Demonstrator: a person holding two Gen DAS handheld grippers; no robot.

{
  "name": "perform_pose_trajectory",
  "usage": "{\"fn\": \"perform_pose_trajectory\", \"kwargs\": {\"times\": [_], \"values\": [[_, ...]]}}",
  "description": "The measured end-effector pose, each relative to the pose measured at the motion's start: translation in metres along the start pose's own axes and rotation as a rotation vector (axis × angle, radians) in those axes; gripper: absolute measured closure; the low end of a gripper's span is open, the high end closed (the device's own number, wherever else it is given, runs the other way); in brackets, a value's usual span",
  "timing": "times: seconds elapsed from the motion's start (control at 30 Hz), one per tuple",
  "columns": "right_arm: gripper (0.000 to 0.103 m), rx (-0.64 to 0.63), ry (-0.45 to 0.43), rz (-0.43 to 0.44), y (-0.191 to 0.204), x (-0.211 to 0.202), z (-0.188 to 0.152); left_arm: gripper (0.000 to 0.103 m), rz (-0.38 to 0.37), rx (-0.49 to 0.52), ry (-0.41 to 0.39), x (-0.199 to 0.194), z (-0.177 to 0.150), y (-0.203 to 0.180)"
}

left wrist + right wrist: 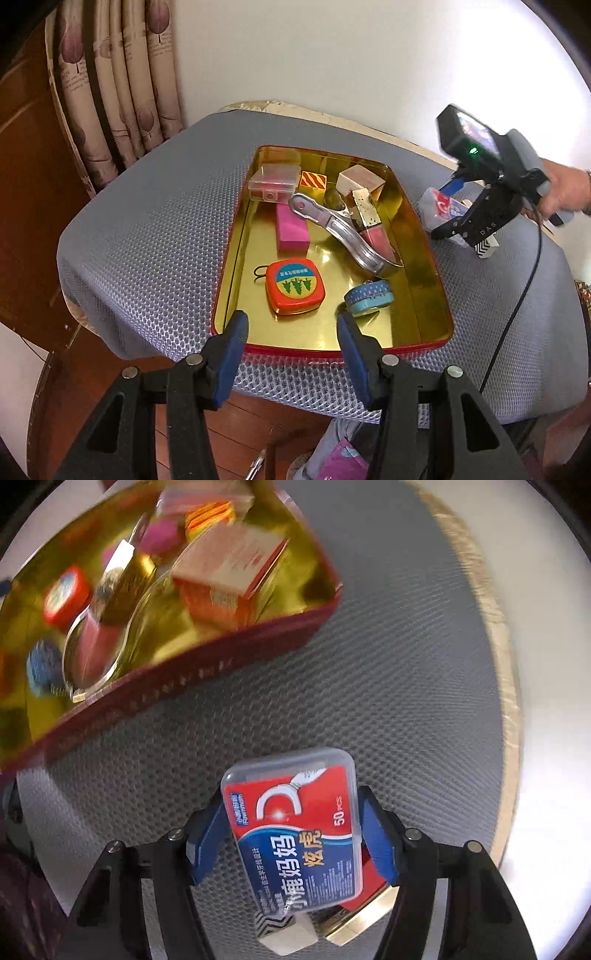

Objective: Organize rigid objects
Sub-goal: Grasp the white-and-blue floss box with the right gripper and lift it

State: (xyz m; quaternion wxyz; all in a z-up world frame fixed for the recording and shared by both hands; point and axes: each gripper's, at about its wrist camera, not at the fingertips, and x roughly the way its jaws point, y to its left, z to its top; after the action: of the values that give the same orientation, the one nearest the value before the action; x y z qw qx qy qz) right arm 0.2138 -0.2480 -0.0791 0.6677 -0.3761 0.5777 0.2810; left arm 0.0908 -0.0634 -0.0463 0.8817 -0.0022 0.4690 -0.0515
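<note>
Tin tray (417, 221) already holds most items – tape measure (295, 286), pink block (291, 229), boxes. Right gripper (291, 834) clamps the floss-pick box (295, 827) beside the tray; eraser (291, 936) remains outside. Left gripper (291, 332) – half-open, empty.

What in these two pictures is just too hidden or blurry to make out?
- Right wrist view: the tin and its contents are smeared by motion blur.
- Right wrist view: the floss box covers most of the objects beneath it.
- Left wrist view: the right gripper hides most of that box.
</note>
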Motion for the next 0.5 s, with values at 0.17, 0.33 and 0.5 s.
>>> {"fn": "perform_pose_trajectory", "kwargs": {"times": [0.17, 0.33, 0.5], "values": [[0.043, 0.220, -0.179, -0.003, 0.007, -0.049, -0.032, 0.052, 0.013, -0.005, -0.008, -0.005, -0.002, 0.001], [0.043, 0.528, -0.358, 0.010, 0.018, -0.109, -0.112, 0.052, 0.027, 0.002, -0.035, -0.012, -0.004, 0.000], [0.043, 0.791, -0.456, 0.071, 0.042, -0.150, -0.213, 0.052, 0.058, 0.075, -0.107, -0.028, -0.005, -0.018]]}}
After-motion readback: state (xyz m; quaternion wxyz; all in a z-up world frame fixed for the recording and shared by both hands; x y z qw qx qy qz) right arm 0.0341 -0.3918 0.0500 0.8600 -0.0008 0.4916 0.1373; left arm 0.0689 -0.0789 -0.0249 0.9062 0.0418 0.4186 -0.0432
